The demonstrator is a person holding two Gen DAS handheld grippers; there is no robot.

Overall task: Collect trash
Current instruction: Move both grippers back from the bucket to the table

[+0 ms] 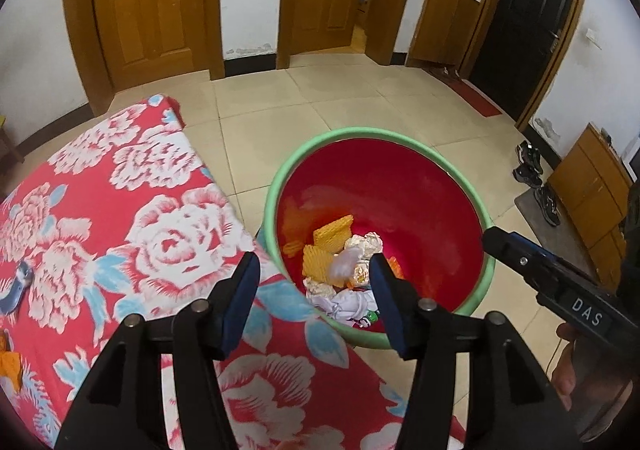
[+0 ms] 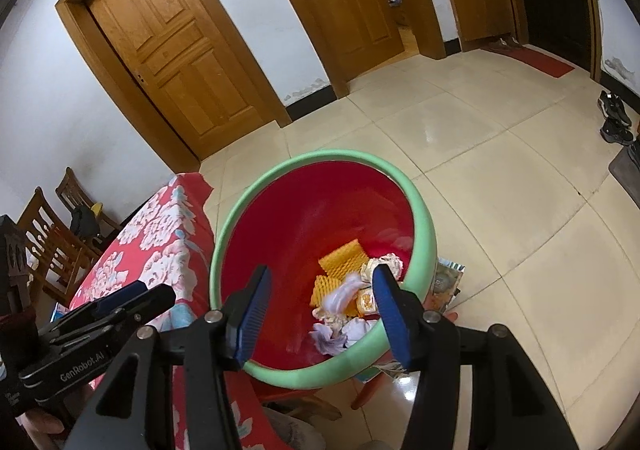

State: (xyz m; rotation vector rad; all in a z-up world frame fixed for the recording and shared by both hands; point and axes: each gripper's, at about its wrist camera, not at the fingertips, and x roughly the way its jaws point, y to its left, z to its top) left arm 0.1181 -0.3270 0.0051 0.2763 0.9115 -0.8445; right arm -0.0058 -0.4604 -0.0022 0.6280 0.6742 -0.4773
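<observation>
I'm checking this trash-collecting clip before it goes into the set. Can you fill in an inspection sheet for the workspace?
Surface: table under a red flowered cloth, beside a tiled floor.
Job's things: red bin with a green rim on the floor by the table, holding yellow foam netting, crumpled paper and wrappers.
Clutter: an orange scrap and a blue-grey item on the cloth; a foil packet behind the bin.
Grippers: left gripper and right gripper both open above the bin, nothing between the fingers.
Cables: nothing seen.
Surroundings: wooden doors, wooden chairs, shoes, red doormat.
</observation>
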